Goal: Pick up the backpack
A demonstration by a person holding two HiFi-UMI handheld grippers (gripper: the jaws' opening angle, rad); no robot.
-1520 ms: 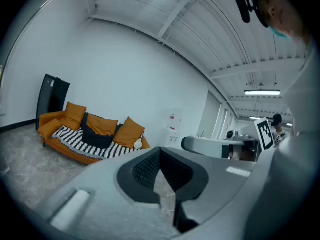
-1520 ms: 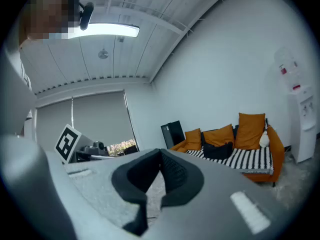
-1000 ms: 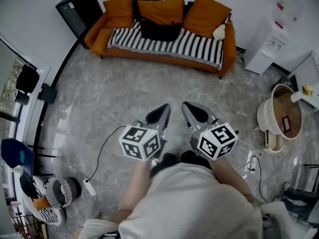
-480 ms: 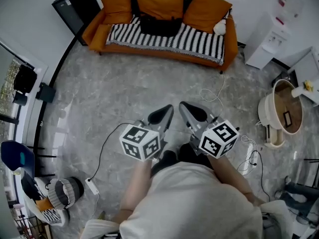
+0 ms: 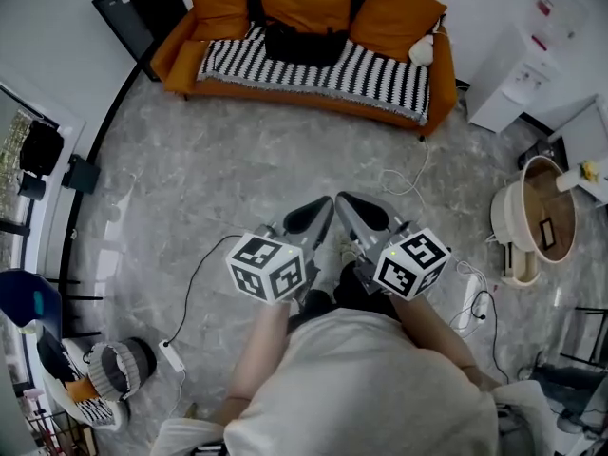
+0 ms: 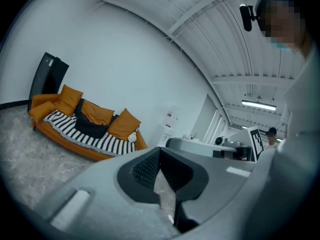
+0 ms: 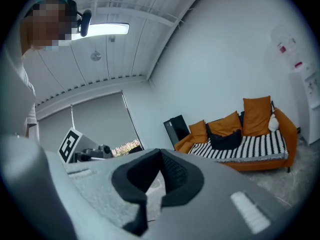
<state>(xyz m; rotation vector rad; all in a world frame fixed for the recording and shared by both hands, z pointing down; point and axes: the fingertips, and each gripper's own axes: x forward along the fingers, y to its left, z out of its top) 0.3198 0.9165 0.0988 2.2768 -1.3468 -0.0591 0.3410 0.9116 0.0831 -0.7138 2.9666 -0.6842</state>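
Your left hand-held gripper (image 5: 318, 209): jaws closed, empty. Your right hand-held gripper (image 5: 351, 205): jaws closed, empty. Black backpack (image 5: 304, 44): on orange sofa (image 5: 439, 74), well apart from both.

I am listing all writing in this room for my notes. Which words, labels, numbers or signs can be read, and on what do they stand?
No text can be read.
Water dispenser: red labels, too small to read.
Black cabinet: pale label, too small.
Marker cubes: square patterns only, no letters.

The backpack (image 5: 304, 44) is black, the sofa (image 5: 180, 60) orange, its throw (image 5: 372, 72) black-and-white striped, the floor (image 5: 209, 179) mottled grey.
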